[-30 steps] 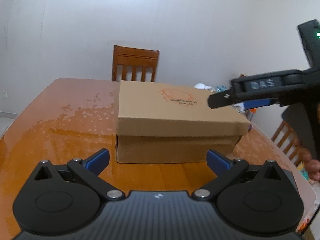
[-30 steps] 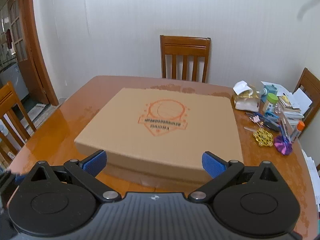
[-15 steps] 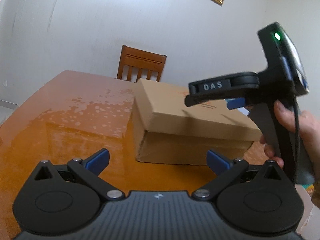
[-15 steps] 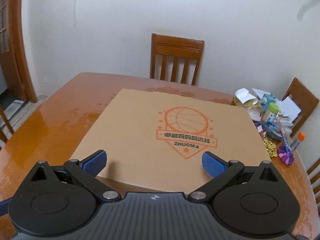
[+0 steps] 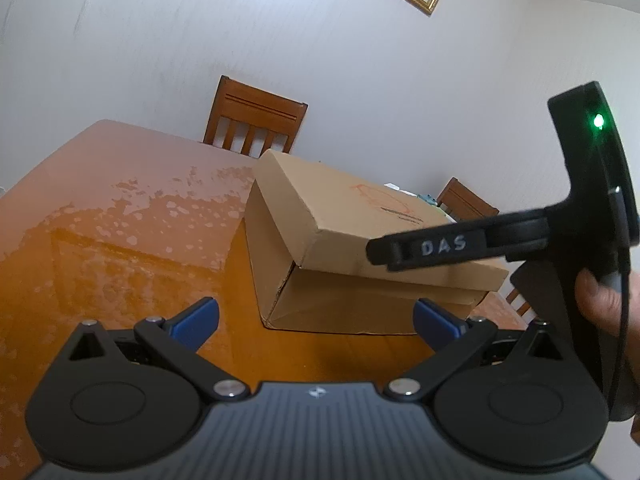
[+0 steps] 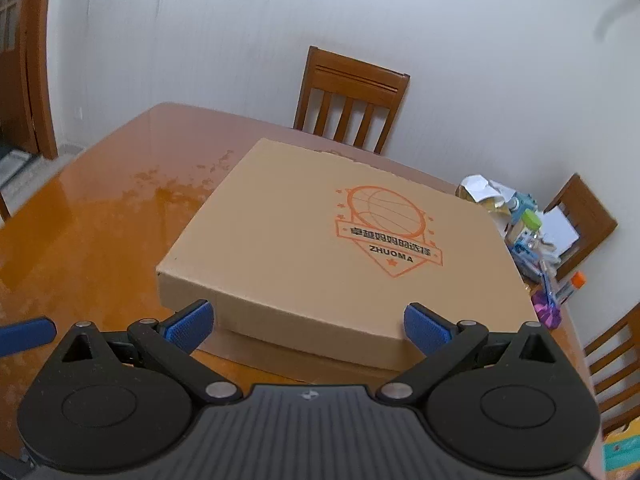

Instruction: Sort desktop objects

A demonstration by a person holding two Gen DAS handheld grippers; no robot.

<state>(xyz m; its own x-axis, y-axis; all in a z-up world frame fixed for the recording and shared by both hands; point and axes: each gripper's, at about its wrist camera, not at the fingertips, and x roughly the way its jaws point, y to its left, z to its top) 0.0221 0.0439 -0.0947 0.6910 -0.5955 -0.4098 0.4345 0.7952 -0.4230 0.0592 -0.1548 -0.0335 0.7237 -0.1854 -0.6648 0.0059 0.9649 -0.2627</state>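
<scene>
Left claw (image 5: 316, 318): spread wide, empty, low over the table (image 5: 120, 248), facing a corner of the box.
Right claw (image 6: 308, 322): spread wide, empty, just short of the lid's near edge.
Cardboard box (image 6: 320, 240): lidded, orange basketball print, mid-table.
Clutter (image 6: 528, 232): small items piled by the box's right side.
Hand (image 5: 600, 304): grips the right claw's handle.

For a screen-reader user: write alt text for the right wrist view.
A closed cardboard box with an orange basketball logo sits on a glossy wooden table, directly ahead of the open, empty right gripper. Small clutter lies at the table's right edge, and a wooden chair stands behind against a white wall.
</scene>
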